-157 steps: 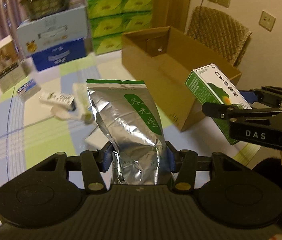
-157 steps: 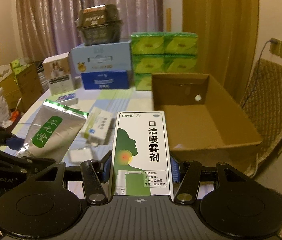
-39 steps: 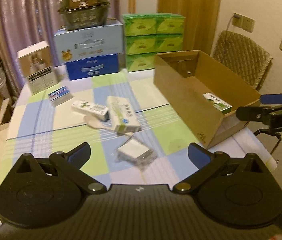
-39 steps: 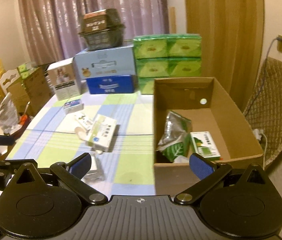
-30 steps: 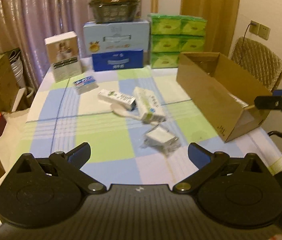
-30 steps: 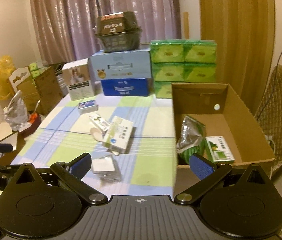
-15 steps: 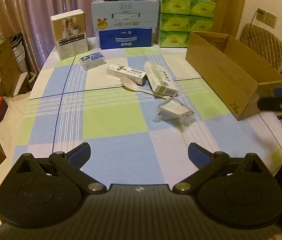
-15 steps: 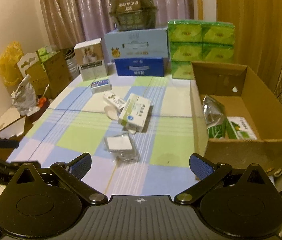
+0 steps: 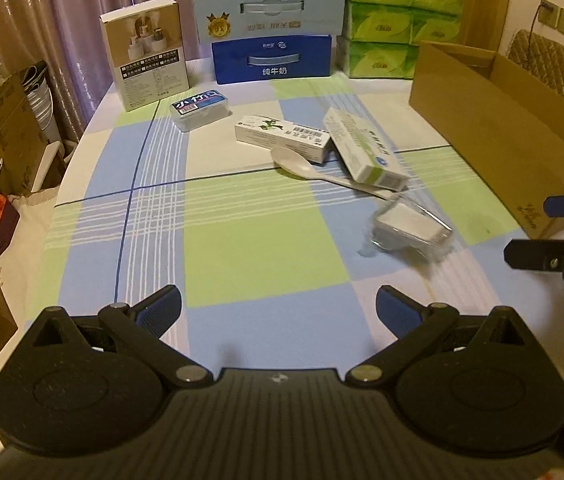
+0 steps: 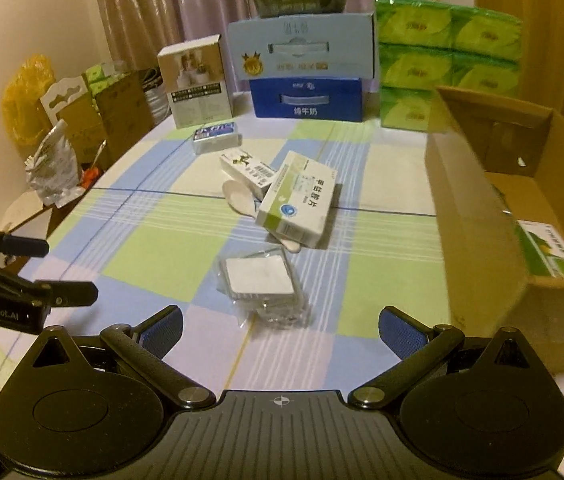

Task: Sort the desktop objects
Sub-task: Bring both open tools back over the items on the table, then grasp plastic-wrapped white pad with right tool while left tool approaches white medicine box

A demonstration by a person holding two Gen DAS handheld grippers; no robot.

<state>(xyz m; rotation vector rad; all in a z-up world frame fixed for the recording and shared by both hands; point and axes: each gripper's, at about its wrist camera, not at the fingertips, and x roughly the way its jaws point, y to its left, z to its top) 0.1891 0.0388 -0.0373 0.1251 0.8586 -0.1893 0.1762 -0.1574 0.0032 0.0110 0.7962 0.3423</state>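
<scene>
Loose items lie mid-table: a clear packet of white pads [image 10: 259, 280] [image 9: 410, 230], a green-and-white medicine box [image 10: 298, 200] [image 9: 364, 150], a white spoon [image 9: 306, 166] [image 10: 237, 198], a long white tube box [image 9: 282, 138] [image 10: 247, 168] and a small blue-labelled case [image 9: 199, 108] [image 10: 215, 136]. The cardboard box [image 10: 478, 208] [image 9: 494, 112] at the right holds a green carton [image 10: 548, 252]. My left gripper [image 9: 277, 310] is open and empty over the near table edge. My right gripper [image 10: 279, 330] is open and empty just short of the packet.
Along the table's far edge stand a tan product box [image 9: 145, 52], stacked blue milk cartons [image 9: 271, 30] and green tissue packs [image 9: 398, 20]. Cartons and bags crowd the floor at the left [image 10: 81, 120]. A woven chair [image 9: 554, 64] sits behind the cardboard box.
The silver pouch and green carton I held 5 seconds ago now lie in the cardboard box. Both open grippers have since drawn back and dipped toward the tabletop.
</scene>
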